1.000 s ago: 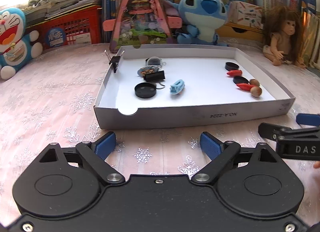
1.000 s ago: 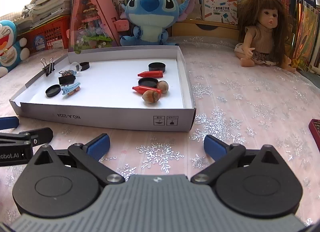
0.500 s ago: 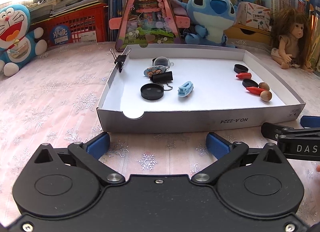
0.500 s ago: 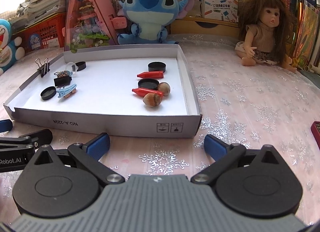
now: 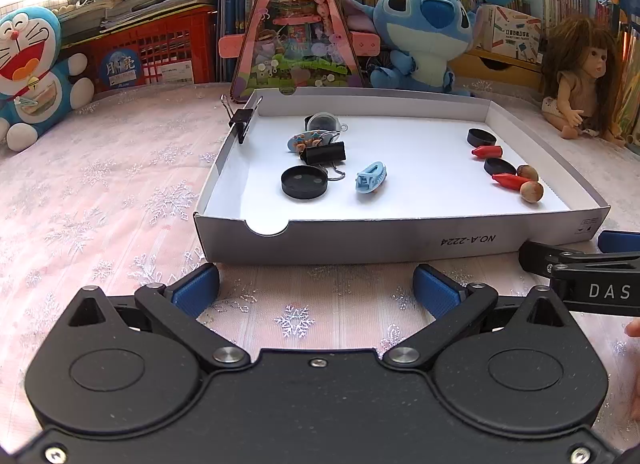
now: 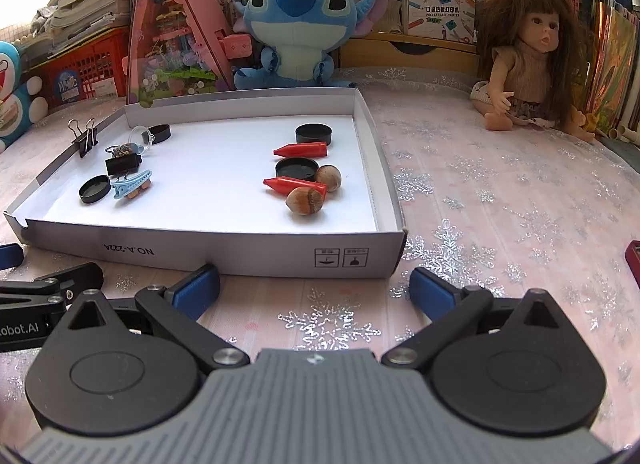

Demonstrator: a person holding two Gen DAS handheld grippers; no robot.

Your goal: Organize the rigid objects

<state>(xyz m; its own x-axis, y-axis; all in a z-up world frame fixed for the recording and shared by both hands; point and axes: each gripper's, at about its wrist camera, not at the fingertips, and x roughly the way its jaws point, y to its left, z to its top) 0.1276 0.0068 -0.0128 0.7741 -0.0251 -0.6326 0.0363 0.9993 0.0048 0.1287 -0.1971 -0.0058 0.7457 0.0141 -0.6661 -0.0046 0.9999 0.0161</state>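
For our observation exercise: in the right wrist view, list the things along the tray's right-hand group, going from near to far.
Hazelnut → red crayon → open black lid → second red crayon → black cap. The second nut is left out; its place is unclear.

The left gripper is black, the right gripper grey-ribbed, both with blue pads and silver screws.

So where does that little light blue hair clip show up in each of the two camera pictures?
Left wrist view: the blue hair clip lies near the middle of the white tray, right of a round black lid.
Right wrist view: the same clip lies at the tray's left end, again beside that lid.
Shared landmark: the blue plush toy sitting behind the tray.
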